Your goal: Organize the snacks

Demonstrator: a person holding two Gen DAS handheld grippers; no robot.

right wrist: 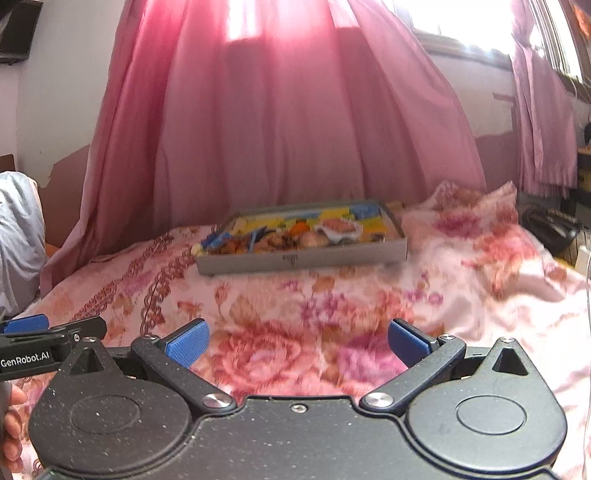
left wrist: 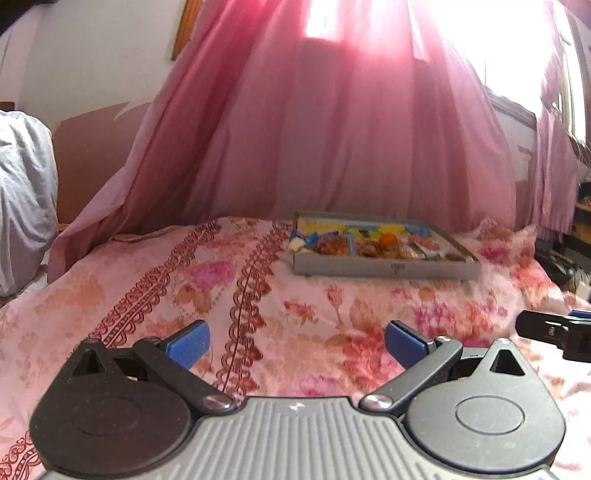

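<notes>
Snack tray (left wrist: 388, 266), grey, shallow and rectangular, sits on the far part of a bed covered by a pink floral bedspread (left wrist: 229, 295). Tray is flat on the cloth, long side facing the cameras. Inside it: mixed snacks (left wrist: 365, 242), wrapped pieces in yellow, blue and orange, brownish pieces in the middle; frames too soft to name any item. Small dark mark on the near wall of the tray, unreadable.

Left gripper (left wrist: 295, 345) low over the near bedspread, blue pads (left wrist: 188, 345) spread wide, nothing between them. It is well apart from the tray, which lies ahead and a little to the right in its view.

Right gripper (right wrist: 297, 345) likewise over the near bedspread, jaws wide apart and empty, blue pads (right wrist: 408, 343) clear of the cloth as far as can be told. Tray (right wrist: 303, 258) lies ahead, near centre of its view, well apart.

Each gripper shows at the edge of the other's view: the two are side by side, near each other, not touching. A hand (right wrist: 11, 424) shows at the lower left edge of the right wrist view.

Behind the bed hangs a pink curtain (left wrist: 325, 122), backlit by a bright window (right wrist: 472, 18). Grey-white bedding (left wrist: 22, 199) heaped at far left. Dark clutter at the far right, not identifiable.
</notes>
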